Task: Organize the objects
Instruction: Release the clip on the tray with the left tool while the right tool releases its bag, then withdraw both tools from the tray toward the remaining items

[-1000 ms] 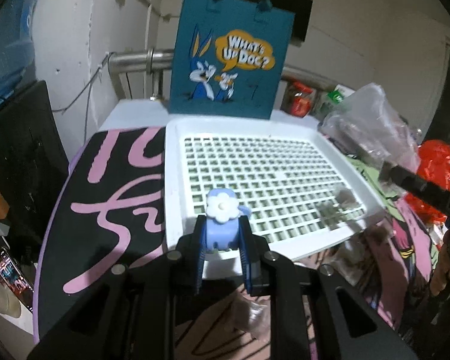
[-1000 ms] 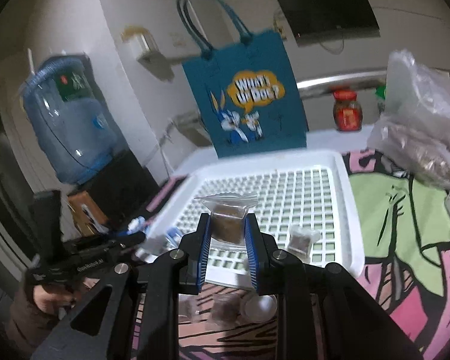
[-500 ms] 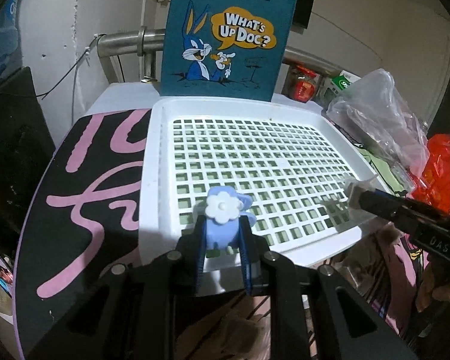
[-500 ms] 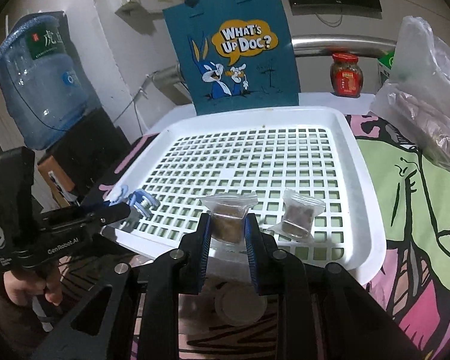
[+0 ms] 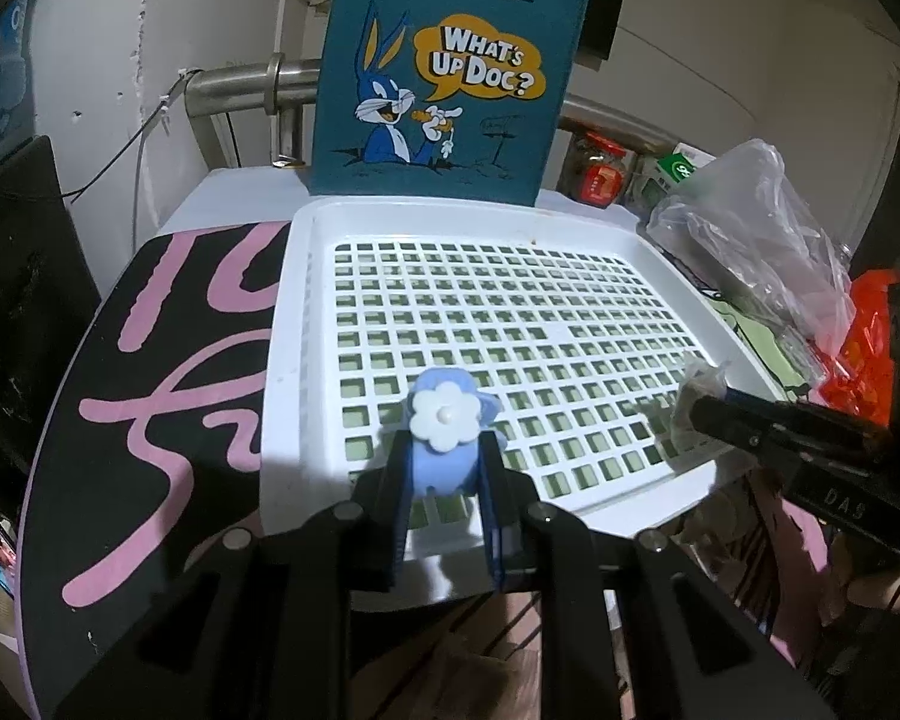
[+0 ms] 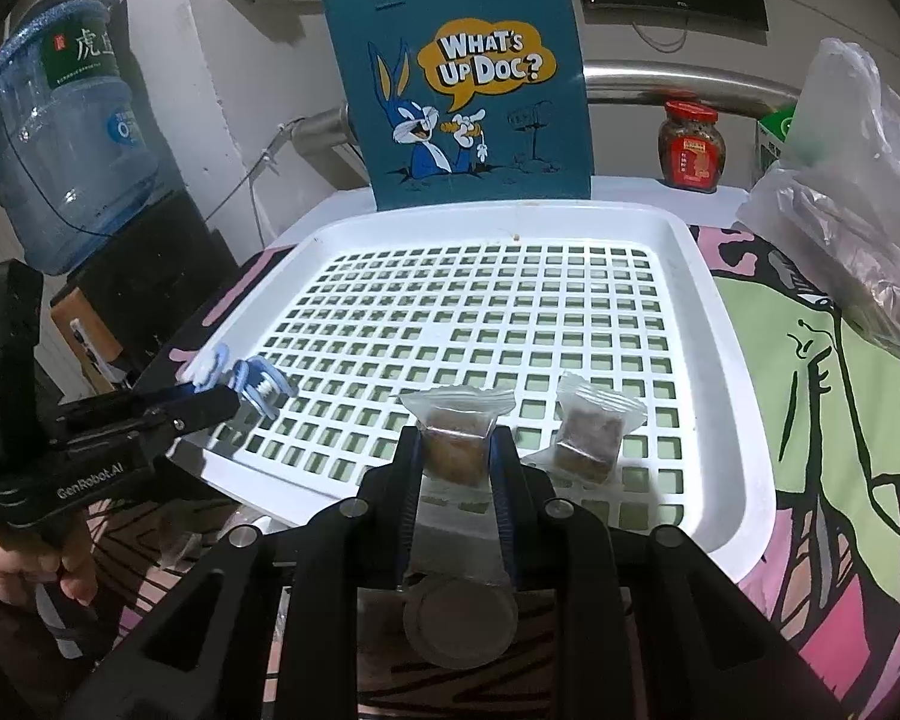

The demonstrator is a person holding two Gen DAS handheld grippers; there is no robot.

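Left gripper (image 5: 444, 480): clamped on blue flower clip (image 5: 444, 438), over near-left of white tray (image 5: 282, 324)
Right gripper (image 6: 456, 468): pinching one snack packet (image 6: 457, 432), over tray's near edge, pointing down-forward
Packets: two; second packet (image 6: 594, 426) lies on grid just right, free
Around: blue cartoon bag (image 6: 462, 78) upright behind tray; red-lid jar (image 6: 690, 147), plastic bags (image 6: 852, 192) far right; water jug (image 6: 66, 138) left
Hand (image 6: 24, 564): grips left tool's handle
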